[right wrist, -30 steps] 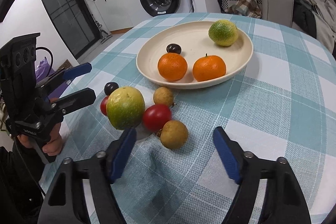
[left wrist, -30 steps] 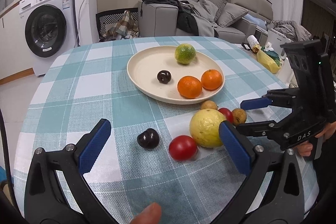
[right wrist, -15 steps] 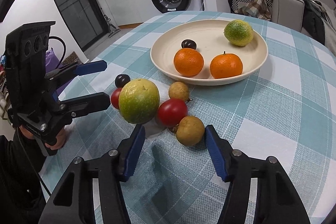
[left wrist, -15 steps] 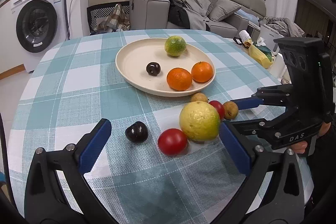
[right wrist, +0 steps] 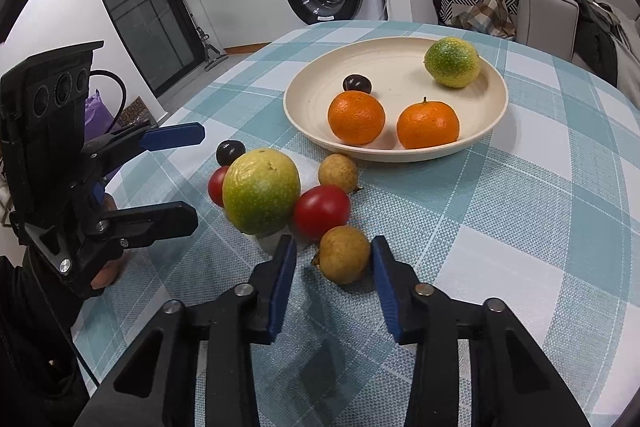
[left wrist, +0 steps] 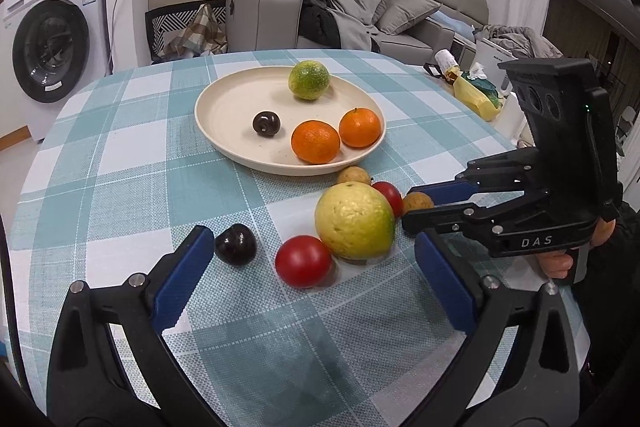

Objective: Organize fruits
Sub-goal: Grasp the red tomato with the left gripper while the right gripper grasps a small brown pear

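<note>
A: Since a second ago your right tool (right wrist: 333,263) has been closing its jaws, and the small tan fruit (right wrist: 344,254) now sits between the blue pads. In the right wrist view there is a sliver of gap on each side, so the pads do not press on it.

B: And your left tool?

A: Going by the left wrist view first: your left tool (left wrist: 316,275) is wide open with nothing in it. The dark plum (left wrist: 236,243) lies just beside its left pad, and the red tomato (left wrist: 303,260) and the big yellow-green fruit (left wrist: 354,221) rest on the bench (left wrist: 120,167) between the fingers' reach, touching each other. Behind them you see a second tomato (left wrist: 390,195) and another small tan fruit (left wrist: 353,175) close to the plate (left wrist: 224,143). The plate carries a green citrus (left wrist: 309,80), a dark plum (left wrist: 266,123) and two oranges (left wrist: 316,142), which sit side by side at the near rim.

B: And the right wrist view?

A: There your left tool (right wrist: 188,179) shows at the left edge, held by a hand (right wrist: 108,273), jaws wide apart, just beside the big fruit (right wrist: 261,191). The small tan fruit is on the checked cloth, touching the red tomato (right wrist: 321,211) behind it, near the plate (right wrist: 304,115) but outside it.
</note>
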Tool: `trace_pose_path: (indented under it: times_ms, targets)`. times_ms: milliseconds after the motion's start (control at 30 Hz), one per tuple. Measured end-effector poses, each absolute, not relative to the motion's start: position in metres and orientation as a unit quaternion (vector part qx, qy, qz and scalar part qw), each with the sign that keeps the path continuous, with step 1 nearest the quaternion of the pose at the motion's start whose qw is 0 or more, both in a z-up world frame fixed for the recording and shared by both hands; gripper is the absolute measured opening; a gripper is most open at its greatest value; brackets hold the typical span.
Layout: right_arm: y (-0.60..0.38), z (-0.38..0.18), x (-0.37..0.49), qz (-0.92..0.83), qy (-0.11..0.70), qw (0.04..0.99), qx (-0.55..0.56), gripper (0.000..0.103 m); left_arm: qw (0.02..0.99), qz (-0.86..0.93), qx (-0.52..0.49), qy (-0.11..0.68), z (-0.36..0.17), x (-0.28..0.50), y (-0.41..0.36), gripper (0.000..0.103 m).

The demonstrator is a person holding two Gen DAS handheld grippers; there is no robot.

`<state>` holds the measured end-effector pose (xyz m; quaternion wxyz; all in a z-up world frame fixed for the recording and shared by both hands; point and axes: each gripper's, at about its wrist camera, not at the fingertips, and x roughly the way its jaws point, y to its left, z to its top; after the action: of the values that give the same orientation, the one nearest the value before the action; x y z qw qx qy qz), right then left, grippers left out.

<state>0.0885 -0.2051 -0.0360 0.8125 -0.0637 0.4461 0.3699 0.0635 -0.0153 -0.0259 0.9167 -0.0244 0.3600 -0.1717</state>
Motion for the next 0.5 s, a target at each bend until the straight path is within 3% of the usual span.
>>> trace_pose_path:
  times_ms: [33,267,500]
  targets:
    - [-0.205,-0.036,0.088,0.370,0.446,0.813,-0.063,0.030,0.917,-0.174,-0.026,0.359,-0.026,0.063,-0.016,0.100]
    - [-0.209,-0.028,0.085,0.378,0.430,0.818,-0.054,0.030,0.910,-0.188,-0.027,0.368,-0.027,0.061,-0.016,0.095]
    - [-0.215,-0.025,0.090,0.372,0.427,0.823,-0.042,0.030,0.899,-0.184,0.014,0.398,-0.035,0.061,-0.024,0.064]
